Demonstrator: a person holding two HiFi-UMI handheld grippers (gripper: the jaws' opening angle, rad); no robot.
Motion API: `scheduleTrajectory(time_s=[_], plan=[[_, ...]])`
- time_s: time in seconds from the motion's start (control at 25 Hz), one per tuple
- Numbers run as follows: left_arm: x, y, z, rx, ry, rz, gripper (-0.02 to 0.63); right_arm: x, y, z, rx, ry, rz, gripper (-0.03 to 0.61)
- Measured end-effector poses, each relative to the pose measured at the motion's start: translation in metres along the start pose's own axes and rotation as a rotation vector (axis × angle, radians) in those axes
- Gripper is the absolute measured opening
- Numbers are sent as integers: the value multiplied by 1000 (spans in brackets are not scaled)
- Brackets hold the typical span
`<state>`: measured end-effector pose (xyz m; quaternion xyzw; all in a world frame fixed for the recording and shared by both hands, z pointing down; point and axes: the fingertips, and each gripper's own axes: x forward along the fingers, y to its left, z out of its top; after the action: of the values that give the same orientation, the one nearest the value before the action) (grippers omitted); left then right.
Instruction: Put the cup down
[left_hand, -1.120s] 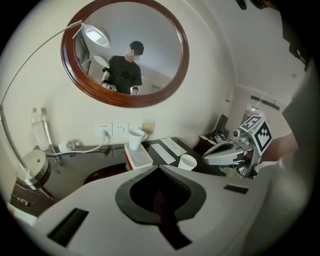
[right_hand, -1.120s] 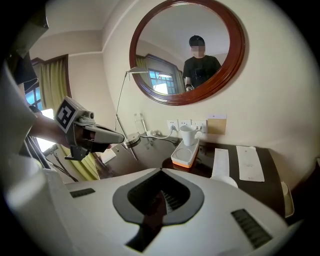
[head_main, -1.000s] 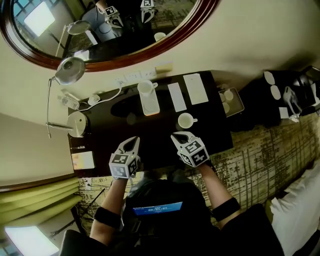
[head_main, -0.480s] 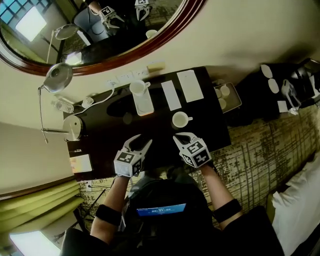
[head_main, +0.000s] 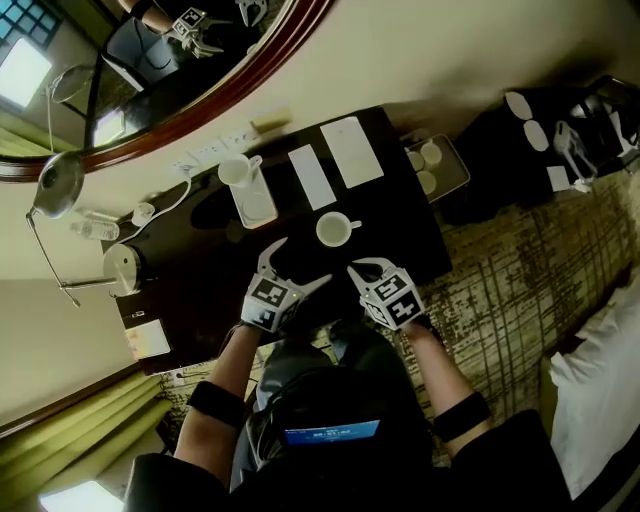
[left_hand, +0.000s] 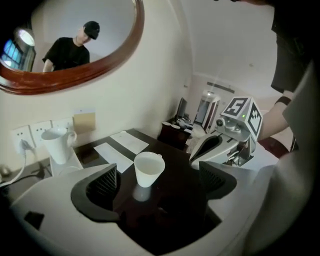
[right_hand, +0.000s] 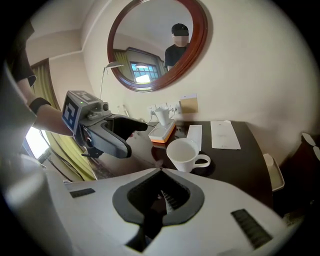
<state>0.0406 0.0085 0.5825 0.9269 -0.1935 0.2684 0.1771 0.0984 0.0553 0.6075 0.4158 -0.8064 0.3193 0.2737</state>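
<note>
A dark desk (head_main: 395, 215) is set against a cream wall beneath an oval wood-framed mirror (head_main: 150, 70). The cup (head_main: 333, 229), white and handled, is found standing upright near the middle of the desk, held by nothing. The left gripper (head_main: 300, 265) is pointed at it. Its jaws have just been opening and are spread wide, and the cup is seen in the gap ahead of them, clear of both pads. The right gripper (head_main: 355, 268) is held just beside the left, its jaws pressed together on nothing, the cup just beyond their tips. A second mug (head_main: 238, 170) is noted on a white tray (head_main: 255, 205) nearer the wall.
</note>
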Motion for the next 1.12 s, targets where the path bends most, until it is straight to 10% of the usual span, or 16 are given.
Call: scheduleTrajectory(time_s=[0.36, 0.96, 1.12], plan=[[86, -7, -15, 190, 95, -76, 545, 14, -40, -24, 47, 28, -21, 2], [140, 0, -9, 255, 89, -106, 544, 15, -92, -51, 143, 31, -66, 2], [142, 8, -9, 248, 85, -43, 437, 15, -92, -55, 149, 34, -62, 2]])
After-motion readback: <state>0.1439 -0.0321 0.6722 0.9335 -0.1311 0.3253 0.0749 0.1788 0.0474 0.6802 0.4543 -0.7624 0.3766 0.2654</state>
